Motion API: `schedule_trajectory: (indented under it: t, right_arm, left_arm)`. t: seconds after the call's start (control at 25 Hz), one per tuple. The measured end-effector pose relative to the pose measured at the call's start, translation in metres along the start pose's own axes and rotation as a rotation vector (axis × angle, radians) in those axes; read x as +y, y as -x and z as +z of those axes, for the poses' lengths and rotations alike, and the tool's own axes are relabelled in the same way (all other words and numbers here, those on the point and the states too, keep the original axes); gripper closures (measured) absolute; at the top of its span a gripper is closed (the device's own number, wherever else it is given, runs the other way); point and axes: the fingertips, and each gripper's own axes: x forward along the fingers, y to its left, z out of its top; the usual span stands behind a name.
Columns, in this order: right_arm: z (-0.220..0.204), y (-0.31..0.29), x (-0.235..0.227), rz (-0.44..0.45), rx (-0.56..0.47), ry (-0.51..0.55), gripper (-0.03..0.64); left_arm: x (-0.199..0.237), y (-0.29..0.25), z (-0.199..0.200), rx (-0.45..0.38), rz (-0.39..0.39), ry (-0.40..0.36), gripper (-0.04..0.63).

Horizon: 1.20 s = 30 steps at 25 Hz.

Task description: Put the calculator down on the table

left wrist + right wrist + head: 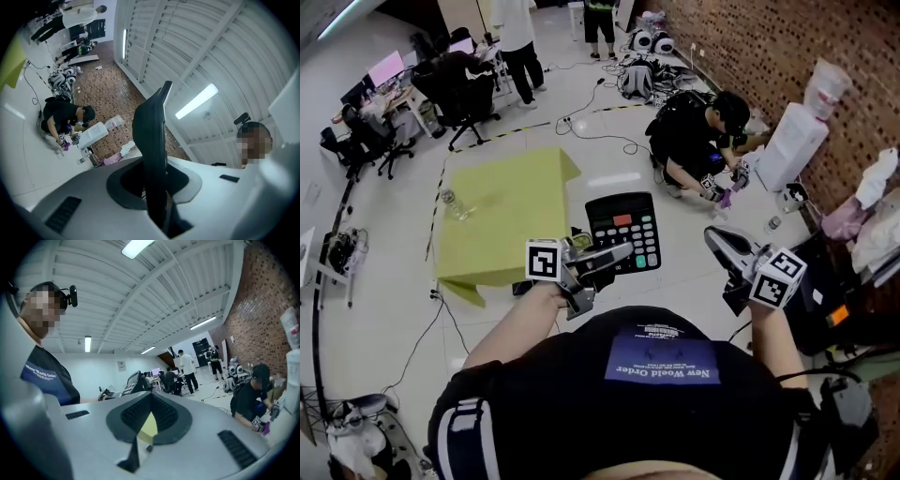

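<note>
Dark shirt [581, 403] fills 6 o'clock. Left gripper [614, 255] clamped on calculator [623, 230], held in the air over the floor, keys up. Yellow bench [502, 225] at 10 o'clock of it, well apart. Right gripper [718, 240] jaws together, empty. Judged: set-down and release not yet done.

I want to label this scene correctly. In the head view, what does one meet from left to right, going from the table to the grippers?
clear bottle → yellow table → left gripper, shut on the calculator → right gripper
</note>
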Motion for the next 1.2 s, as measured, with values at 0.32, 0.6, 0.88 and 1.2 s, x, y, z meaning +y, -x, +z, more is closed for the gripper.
schedule_trajectory:
  t: [0.32, 0.6, 0.88, 1.2]
  right_arm:
    - [-0.02, -0.059, -0.062, -0.003, 0.026, -0.06, 0.63]
    - [0.016, -0.081, -0.198, 0.088, 0.051, -0.08, 0.63]
    - [0.053, -0.122, -0.278, 0.283, 0.104, -0.05, 0.63]
    - [0.046, -0.213, -0.273, 0.477, 0.163, -0.082, 0.63]
  left_arm:
    - [0.065, 0.0, 0.062, 0.016, -0.007, -0.015, 0.517]
    - [0.141, -0.07, 0.129, -0.069, 0.084, -0.007, 0.517]
    - [0.171, -0.115, 0.18, -0.221, 0.16, -0.041, 0.517]
    - [0.175, -0.06, 0.203, -0.376, 0.294, -0.05, 0.517]
